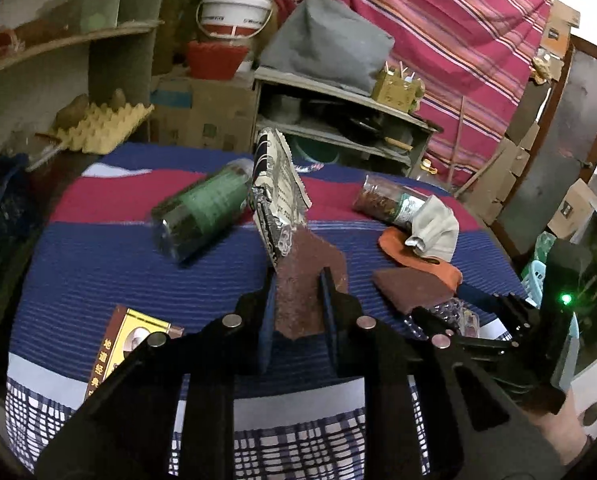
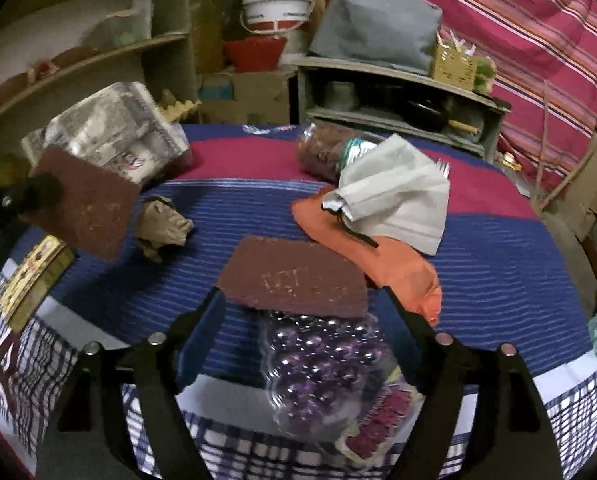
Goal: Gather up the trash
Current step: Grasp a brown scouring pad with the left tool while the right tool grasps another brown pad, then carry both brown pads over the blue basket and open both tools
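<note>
Left claw (image 1: 298, 280) clamped on brown pad and wrapper (image 1: 276, 200); right claw (image 2: 302, 300) apart, second brown pad (image 2: 294, 282) lying crosswise between its fingers.

Each claw is built of matte black plastic links, angular and strut-like, pinned with round silver rivets. Blue pads are seen on the inner faces of the left claw (image 1: 298, 300) fingers and of the right claw (image 2: 302, 320) fingers. A green light glows on the right claw's black housing. Bare skin is seen below it.
</note>
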Tool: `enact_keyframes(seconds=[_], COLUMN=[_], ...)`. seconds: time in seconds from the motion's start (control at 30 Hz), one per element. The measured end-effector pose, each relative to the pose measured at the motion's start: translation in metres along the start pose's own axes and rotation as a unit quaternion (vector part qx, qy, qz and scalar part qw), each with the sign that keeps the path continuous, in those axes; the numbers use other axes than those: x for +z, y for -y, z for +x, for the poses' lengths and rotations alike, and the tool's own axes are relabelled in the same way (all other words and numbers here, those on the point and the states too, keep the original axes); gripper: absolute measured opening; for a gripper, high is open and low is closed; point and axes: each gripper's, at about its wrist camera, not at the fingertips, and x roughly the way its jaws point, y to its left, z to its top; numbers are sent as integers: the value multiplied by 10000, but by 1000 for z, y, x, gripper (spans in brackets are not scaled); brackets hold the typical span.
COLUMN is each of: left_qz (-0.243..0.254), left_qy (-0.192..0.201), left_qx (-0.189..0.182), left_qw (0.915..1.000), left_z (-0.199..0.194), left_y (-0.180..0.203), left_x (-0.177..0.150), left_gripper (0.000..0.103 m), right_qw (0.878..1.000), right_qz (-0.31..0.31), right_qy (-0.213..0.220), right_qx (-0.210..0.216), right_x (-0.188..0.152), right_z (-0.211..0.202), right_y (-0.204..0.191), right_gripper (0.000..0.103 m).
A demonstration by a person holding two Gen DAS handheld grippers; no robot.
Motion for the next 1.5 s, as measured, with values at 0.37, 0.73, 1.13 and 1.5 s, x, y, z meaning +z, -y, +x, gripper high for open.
enact_keyframes(seconds=[0.37, 0.73, 1.13, 1.5], left_qz=[-59, -97, -51, -87], left_qy=[-259, -571, -603, -251], left_qx=[33, 160, 39, -218], left_qw=[9996, 9982, 9982, 9994], left_z=[15, 30, 22, -18], left_y=[-3, -4, -8, -5], left_x=[-7, -20, -25, -30], left_gripper=[27, 52, 22, 12], right_qw=[9995, 9993, 9990, 9943], right_qz=[239, 222, 401, 920], right_qy=[-184, -279, -17, 524], right_qx=[-112, -79, -213, 99], right_x=[5, 9, 13, 11], right_z=[20, 28, 6, -53], right_y=[-3, -11, -3, 24], right_gripper=[88, 88, 82, 82])
